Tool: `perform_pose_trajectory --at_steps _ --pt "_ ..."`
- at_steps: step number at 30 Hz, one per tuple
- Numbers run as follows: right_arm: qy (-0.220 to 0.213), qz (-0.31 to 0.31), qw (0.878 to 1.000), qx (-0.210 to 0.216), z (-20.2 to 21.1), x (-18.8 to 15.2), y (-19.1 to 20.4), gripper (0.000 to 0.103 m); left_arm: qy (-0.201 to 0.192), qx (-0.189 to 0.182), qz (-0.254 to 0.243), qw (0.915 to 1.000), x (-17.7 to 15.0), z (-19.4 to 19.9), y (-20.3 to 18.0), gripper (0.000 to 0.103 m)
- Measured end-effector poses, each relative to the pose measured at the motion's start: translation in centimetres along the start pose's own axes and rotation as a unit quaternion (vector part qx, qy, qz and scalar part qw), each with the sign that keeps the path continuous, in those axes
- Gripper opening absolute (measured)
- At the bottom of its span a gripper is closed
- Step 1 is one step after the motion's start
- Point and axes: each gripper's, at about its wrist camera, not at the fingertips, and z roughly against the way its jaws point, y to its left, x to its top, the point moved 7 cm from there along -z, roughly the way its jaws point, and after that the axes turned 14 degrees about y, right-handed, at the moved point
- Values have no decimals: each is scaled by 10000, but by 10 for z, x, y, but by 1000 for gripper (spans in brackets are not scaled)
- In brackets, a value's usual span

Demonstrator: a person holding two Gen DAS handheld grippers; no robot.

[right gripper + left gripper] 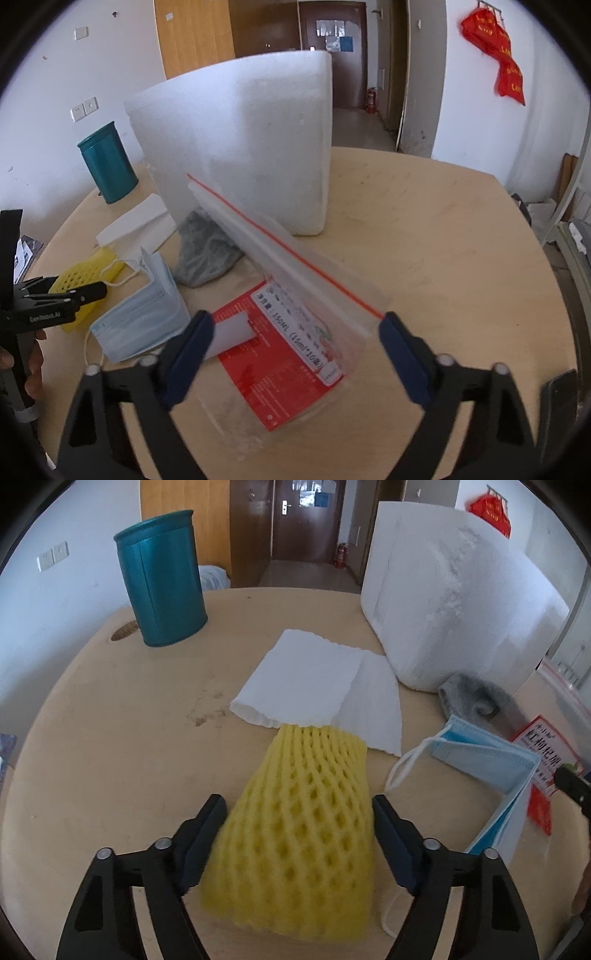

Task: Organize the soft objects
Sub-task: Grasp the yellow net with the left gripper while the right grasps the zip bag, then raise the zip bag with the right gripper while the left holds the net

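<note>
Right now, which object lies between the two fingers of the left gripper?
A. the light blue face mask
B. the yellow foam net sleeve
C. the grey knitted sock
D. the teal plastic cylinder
B: in the left wrist view the yellow foam net sleeve lies between the fingers of the left gripper, while the mask, the sock and the cylinder lie elsewhere on the table.

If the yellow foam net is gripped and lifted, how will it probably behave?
The yellow foam net looks like open foam mesh, so it will probably squash between the jaws and weigh very little. It lies flat and limp on the table, so it will likely droop and not roll.
</note>
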Motion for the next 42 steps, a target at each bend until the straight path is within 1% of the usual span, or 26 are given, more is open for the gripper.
perform_pose_trajectory --at_steps 1,2,3,4,5,6,7,8,9,10,11,14,16,21,23,25,28,30,32,33,35,39,40,41,42 --pt "15 -46 10000 46 -2 0 -1 75 -4 58 -9 10000 -1 0 0 71" --pt "39 -69 9999 102 -3 0 -2 66 -22 72 -4 10000 -2 1 0 67" --pt "70 -86 9997 214 -4 0 -1 60 -29 59 -3 10000 -3 2 0 65" --pt "98 -102 9995 295 -4 -1 -1 49 -40 51 2 10000 -4 3 1 59" --pt "131 -128 9991 381 -5 -1 -1 42 -52 55 5 10000 -5 5 2 53" --pt "146 -148 9989 409 -5 -2 -1 38 -61 38 5 10000 -6 5 2 50" --pt "166 -160 9990 393 -6 -3 -1 33 -63 12 8 10000 -7 6 2 43" --pt "175 -162 9990 389 -6 -4 -1 30 -74 -22 13 10000 -8 8 3 36" --pt "166 -177 9989 410 -5 -4 -1 29 -90 -51 28 9999 -8 9 3 33" --pt "151 -179 9988 419 -3 -5 0 29 -107 -65 46 9999 -9 10 3 25" --pt "125 -167 9988 434 -1 -6 0 28 -128 -83 52 9999 -10 12 4 21" --pt "36 -179 9986 488 6 -6 2 24 -162 -213 77 9996 -11 16 5 16" --pt "-45 -154 9988 468 13 -7 4 21 -221 -243 66 9994 -13 21 4 16" --pt "-254 -136 9984 488 31 -7 7 17 -507 -256 1 9984 -16 42 3 16" --pt "-371 -145 9978 529 41 -8 9 13 -591 -267 11 9979 -17 48 4 16" --pt "-481 -110 9974 529 50 -10 12 12 -676 -287 10 9973 -19 54 5 16" --pt "-475 58 9977 470 47 -11 19 12 -682 -303 -22 9972 -21 55 4 16" --pt "-429 62 9983 389 41 -12 19 12 -664 -383 -21 9971 -23 55 4 15" --pt "-405 -10 9982 435 35 -12 17 12 -739 -411 -60 9964 -25 60 3 15" --pt "-341 3 9987 387 30 -13 17 12 -774 -397 -80 9962 -26 63 2 15" --pt "-293 50 9992 273 25 -16 16 12 -836 -377 -102 9957 -26 68 3 15" --pt "-286 -44 9992 268 20 -18 10 14 -840 -410 -90 9956 -28 70 2 15" --pt "-288 -66 9992 266 18 -18 8 17 -844 -426 -95 9955 -28 71 1 15" --pt "-243 -83 9994 242 15 -17 7 27 -847 -432 -115 9954 -29 72 1 15" --pt "-206 -101 9995 214 13 -18 6 33 -859 -437 -142 9952 -29 72 0 15"
